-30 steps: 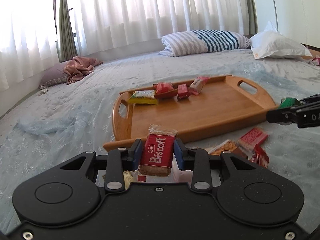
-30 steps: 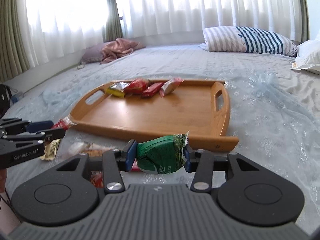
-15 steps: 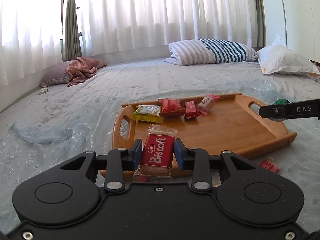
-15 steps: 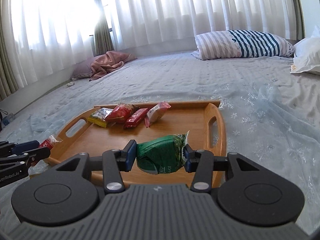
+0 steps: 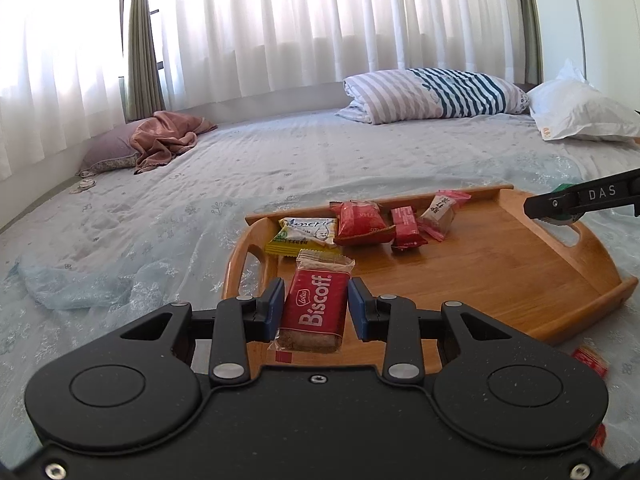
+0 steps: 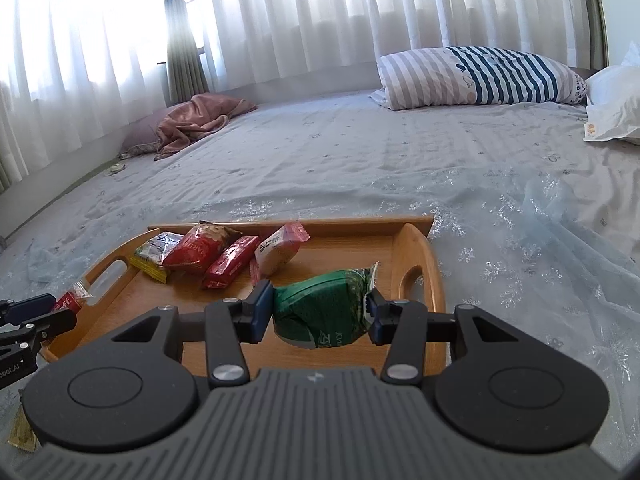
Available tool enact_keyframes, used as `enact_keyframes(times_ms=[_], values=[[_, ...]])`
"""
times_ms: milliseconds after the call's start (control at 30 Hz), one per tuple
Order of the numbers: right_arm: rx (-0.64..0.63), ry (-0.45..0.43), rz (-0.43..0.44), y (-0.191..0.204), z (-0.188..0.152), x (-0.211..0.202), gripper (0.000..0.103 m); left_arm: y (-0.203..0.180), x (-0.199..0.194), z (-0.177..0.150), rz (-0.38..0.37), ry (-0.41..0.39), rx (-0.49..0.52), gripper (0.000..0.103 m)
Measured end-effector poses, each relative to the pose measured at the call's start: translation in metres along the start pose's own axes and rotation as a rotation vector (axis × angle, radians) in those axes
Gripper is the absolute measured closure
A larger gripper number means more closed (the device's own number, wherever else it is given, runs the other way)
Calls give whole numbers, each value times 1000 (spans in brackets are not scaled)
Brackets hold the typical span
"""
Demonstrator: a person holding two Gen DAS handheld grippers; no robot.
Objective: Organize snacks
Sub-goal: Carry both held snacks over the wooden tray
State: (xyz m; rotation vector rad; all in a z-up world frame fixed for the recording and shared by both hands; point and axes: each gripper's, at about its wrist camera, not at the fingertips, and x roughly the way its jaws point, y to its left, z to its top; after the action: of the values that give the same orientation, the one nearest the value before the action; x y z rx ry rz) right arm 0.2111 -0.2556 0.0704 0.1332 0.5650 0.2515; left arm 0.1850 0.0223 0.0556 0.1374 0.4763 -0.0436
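Note:
My left gripper (image 5: 316, 307) is shut on a red Biscoff biscuit pack (image 5: 315, 309), held above the near left corner of a wooden tray (image 5: 500, 276). In the right wrist view my right gripper (image 6: 319, 309) is shut on a green snack packet (image 6: 326, 304) over the tray's (image 6: 420, 248) right half. Several snacks lie in a row along the tray's far edge: a yellow-white packet (image 5: 305, 233), a red bag (image 5: 360, 222), a red bar (image 5: 407, 226) and a pink-ended pack (image 5: 442, 210). The right gripper's finger (image 5: 584, 196) shows at the left wrist view's right edge.
The tray rests on a pale blue bedspread (image 6: 360, 160). A striped pillow (image 5: 432, 94), a white pillow (image 5: 580, 114) and a pink blanket (image 5: 164, 140) lie far off by the curtained window. Loose red wrappers (image 5: 590, 360) lie on the bed near the tray; a gold sachet (image 6: 22, 434) too.
Both grippers have moved forward over the tray with their snacks held. The tray looks closer and lower in both views, and the loose snacks in front of it have slipped mostly out of sight.

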Motion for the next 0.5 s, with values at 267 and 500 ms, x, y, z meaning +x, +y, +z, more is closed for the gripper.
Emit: enact_keyframes(times_ms=[267,500], values=[[11,78,-9,-10,18,42,52,2,27,11,0,5,0,70],[18,123,-31,-19,33,76,52,3,44,17,18,32,10,70]])
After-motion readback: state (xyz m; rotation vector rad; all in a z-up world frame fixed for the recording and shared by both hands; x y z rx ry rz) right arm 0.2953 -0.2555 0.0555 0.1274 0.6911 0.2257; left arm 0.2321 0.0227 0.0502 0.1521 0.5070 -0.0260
